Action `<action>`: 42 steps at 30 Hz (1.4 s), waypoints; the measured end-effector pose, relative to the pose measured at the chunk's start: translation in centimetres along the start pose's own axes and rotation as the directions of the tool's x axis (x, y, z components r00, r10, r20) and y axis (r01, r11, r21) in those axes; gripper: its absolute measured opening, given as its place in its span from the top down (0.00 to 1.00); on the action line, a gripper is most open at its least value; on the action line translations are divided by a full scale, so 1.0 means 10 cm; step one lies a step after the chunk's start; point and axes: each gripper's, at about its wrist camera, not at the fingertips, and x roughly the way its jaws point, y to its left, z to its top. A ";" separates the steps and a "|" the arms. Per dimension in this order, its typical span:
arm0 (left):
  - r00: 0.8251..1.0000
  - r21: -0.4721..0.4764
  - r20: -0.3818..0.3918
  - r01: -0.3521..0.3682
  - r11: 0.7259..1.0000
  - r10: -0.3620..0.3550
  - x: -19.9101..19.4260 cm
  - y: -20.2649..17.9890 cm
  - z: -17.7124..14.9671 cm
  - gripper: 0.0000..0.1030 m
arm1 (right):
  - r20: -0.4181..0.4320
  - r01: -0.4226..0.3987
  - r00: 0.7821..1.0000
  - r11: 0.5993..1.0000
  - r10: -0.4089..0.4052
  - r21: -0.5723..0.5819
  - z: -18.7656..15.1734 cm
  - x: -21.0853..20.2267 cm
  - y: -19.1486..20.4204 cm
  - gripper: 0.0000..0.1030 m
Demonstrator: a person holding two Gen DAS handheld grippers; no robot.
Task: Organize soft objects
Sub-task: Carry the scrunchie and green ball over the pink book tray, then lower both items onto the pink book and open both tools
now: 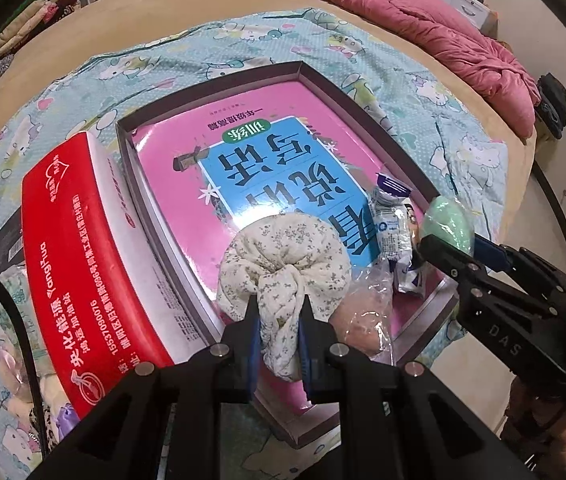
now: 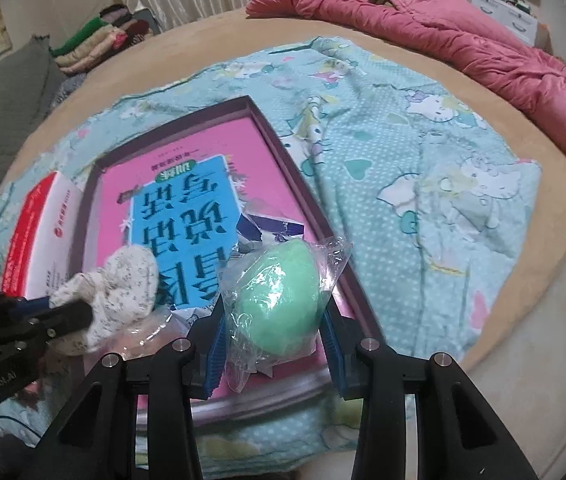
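Note:
My left gripper [image 1: 279, 344] is shut on the tail of a bundled white floral cloth [image 1: 283, 256], held low over the near end of a shallow purple-walled box [image 1: 307, 70] with a pink and blue book inside. My right gripper [image 2: 273, 332] is shut on a green soft egg-shaped object in clear plastic [image 2: 279, 284], just above the same box [image 2: 283, 148]. In the box lie a crumpled white and blue packet [image 1: 393, 224] and a pinkish object in clear plastic [image 1: 363, 304]. From the right wrist view the floral cloth [image 2: 123, 284] and the left gripper [image 2: 59, 308] are at the left.
A red and white carton [image 1: 95, 272] stands against the box's left wall. Everything rests on a teal cartoon-print sheet [image 2: 423, 184] over a tan bed. A pink quilt [image 2: 463, 40] is bunched at the far right, and folded clothes [image 2: 99, 36] are stacked at the far left.

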 end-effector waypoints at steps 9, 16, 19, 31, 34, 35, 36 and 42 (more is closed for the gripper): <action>1.000 0.003 -0.006 0.004 1.000 -0.004 0.03 -0.01 0.00 0.84 | -0.015 0.027 1.000 1.000 -0.027 0.013 -0.02 0.05 -0.04 0.55; 1.000 -0.003 -0.016 0.019 1.000 -0.019 0.04 -0.02 0.00 0.82 | -0.017 0.043 0.999 0.999 -0.043 0.017 -0.03 0.03 -0.07 0.44; 1.000 -0.007 -0.020 0.014 1.000 -0.014 0.05 -0.02 0.00 0.82 | -0.016 0.053 0.998 0.998 -0.052 0.016 -0.05 0.01 -0.09 0.42; 0.998 -0.034 -0.026 0.050 0.998 -0.051 -0.01 -0.01 -0.01 0.69 | 0.005 0.054 0.999 0.997 -0.054 0.052 -0.07 -0.20 -0.18 0.31; 0.999 -0.028 -0.016 0.047 0.999 -0.048 -0.05 -0.03 -0.01 0.63 | 0.012 0.050 0.999 0.997 -0.051 0.055 -0.05 -0.25 -0.18 0.30; 0.999 -0.027 -0.012 0.045 0.999 -0.046 -0.07 -0.03 -0.01 0.62 | 0.016 0.048 0.999 0.997 -0.049 0.057 -0.05 -0.27 -0.17 0.30; 0.999 -0.027 -0.011 0.043 0.999 -0.044 -0.08 -0.03 -0.02 0.62 | 0.019 0.048 0.999 0.997 -0.049 0.057 -0.04 -0.28 -0.17 0.29; 0.998 -0.022 0.017 0.054 0.998 -0.054 -0.22 -0.05 -0.02 0.54 | 0.040 0.045 0.998 0.997 -0.047 0.059 -0.02 -0.39 -0.15 0.28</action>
